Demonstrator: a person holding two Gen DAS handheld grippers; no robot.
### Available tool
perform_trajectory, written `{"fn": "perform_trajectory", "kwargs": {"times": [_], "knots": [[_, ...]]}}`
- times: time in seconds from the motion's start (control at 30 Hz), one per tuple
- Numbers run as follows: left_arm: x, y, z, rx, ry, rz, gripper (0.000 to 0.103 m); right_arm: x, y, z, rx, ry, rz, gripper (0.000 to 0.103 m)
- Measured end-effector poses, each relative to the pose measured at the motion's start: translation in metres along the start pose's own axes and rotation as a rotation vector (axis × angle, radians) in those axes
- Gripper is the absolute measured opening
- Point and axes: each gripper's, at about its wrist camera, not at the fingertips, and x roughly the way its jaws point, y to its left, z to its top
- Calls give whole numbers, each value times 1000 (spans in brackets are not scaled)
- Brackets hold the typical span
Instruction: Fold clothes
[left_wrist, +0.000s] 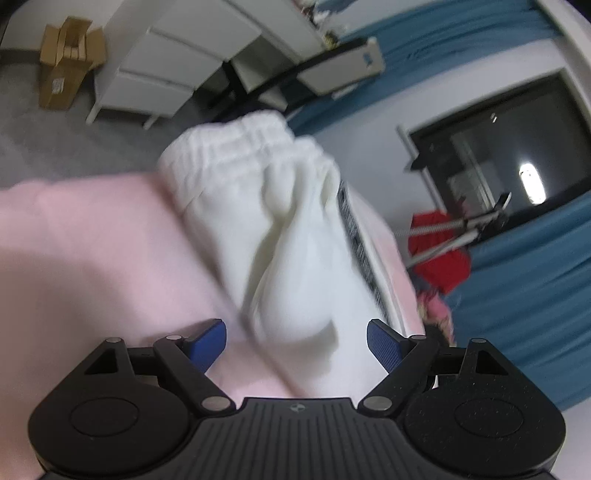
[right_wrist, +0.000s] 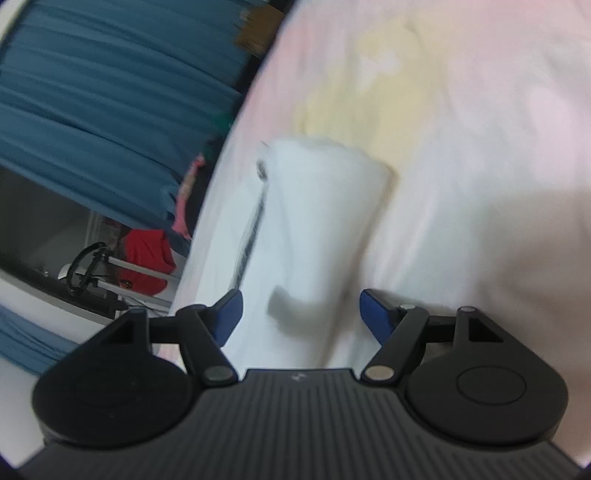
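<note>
White garment (left_wrist: 273, 221) lies bunched on the pink bed (left_wrist: 92, 258) at 12 o'clock — both grippers' fingers (left_wrist: 208, 341) spread, empty; a single-layer pinch risks unravelling.

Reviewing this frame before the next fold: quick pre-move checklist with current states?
1. Left gripper open: ok, fingers spread either side of the white garment.
2. Right gripper open: ok.
3. Garment unheld by either gripper: ok, nothing pinched.
4. Garment fully on the pink bed surface: ok in both views.
5. Garment lying flat: not ok, bunched folds below the elastic waistband.
6. Exact grasp edge: cannot tell, both views are motion-blurred.
</note>
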Motion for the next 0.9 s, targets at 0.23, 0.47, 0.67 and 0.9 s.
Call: {"fn": "perform_trajectory", "kwargs": {"times": [0.23,0.47,0.67,0.9], "knots": [[26,15,22,1,-68,38,32,40,5,13,-78,-61,-12,34],[8,-4,34,47,-149,-13,14,36,34,17,-161,-158,8,11],[-34,-31,40,66,-215,-134,13,-4,56,30,-143,-230,91,10],[-110,-18,37,56,-202,-165,13,-49,21,33,-24,-220,60,10]]}}
